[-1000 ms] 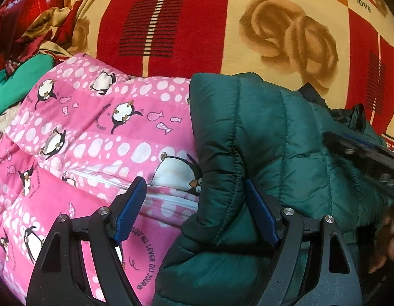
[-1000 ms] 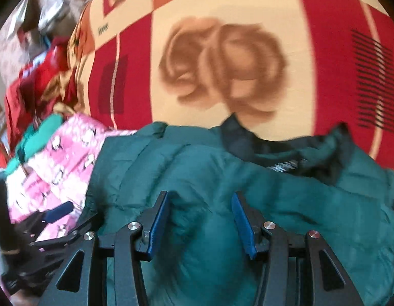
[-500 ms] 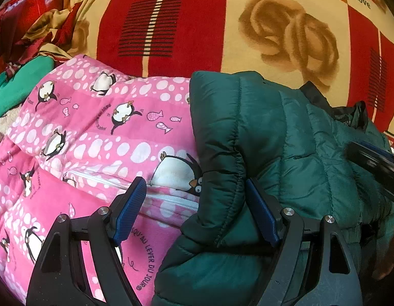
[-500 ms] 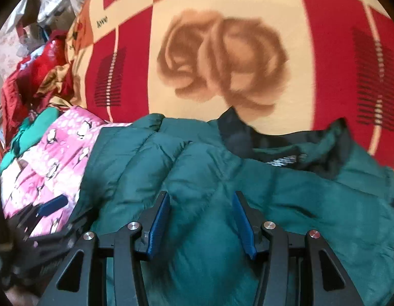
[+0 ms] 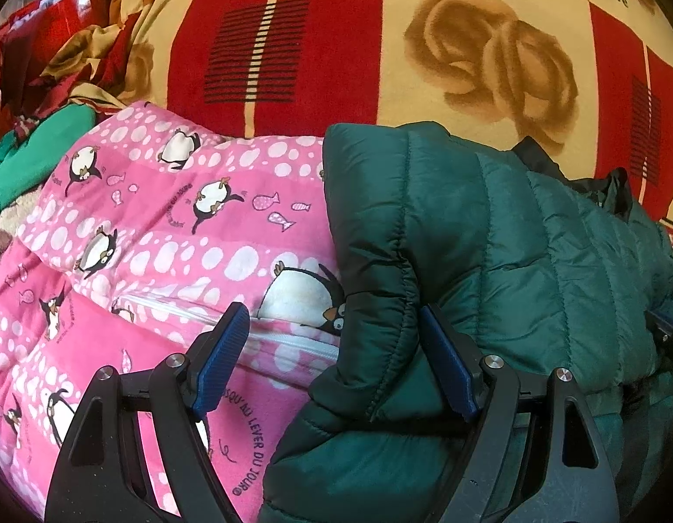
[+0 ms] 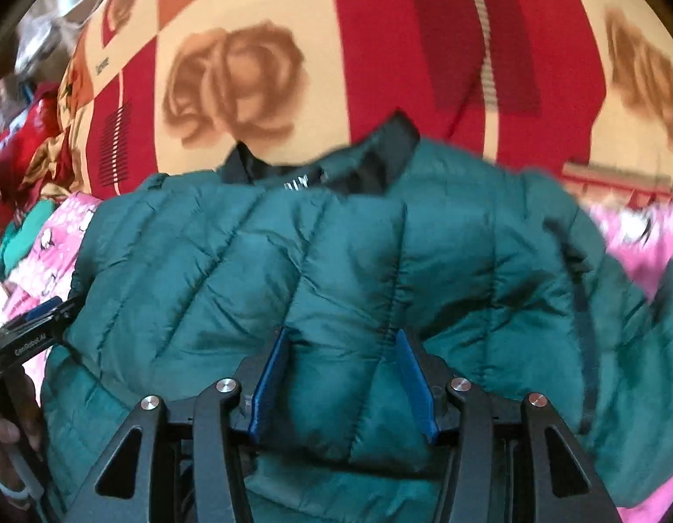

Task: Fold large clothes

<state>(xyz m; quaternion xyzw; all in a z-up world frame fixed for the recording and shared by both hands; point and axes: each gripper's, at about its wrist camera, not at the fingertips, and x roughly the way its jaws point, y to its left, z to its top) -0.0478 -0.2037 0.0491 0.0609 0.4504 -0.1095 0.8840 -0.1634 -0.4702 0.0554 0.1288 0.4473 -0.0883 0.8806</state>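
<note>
While the green puffy jacket (image 6: 345, 261) lies on top of the pink penguin blanket (image 5: 171, 235), both tools sit low at 6 o'clock in their own views; the left gripper (image 5: 334, 361) has its blue pads wide apart, and the folded edge of the jacket sits between them, close by the right-side pad, while the left-side pad is over the pink blanket; I cannot tell if the pads touch the cloth. The right gripper (image 6: 343, 381) has its pads at a middle gap, with a puffy bump of the jacket between them; the view is blurry, so I cannot tell if they pinch it or only rest on it. The jacket's dark collar (image 6: 371, 161) points to 12 o'clock in the right view; behind it lies a big red and cream bedspread (image 5: 336, 43) with brown roses. In the left view the jacket fills the side from 3 to 5 o'clock and the pink blanket fills 7 to 10 o'clock; a bright green cloth (image 5: 35, 148) pokes out at 9 o'clock. In the right view the left gripper shows at 8 o'clock, with a person's hand (image 6: 5, 436) on it.
</note>
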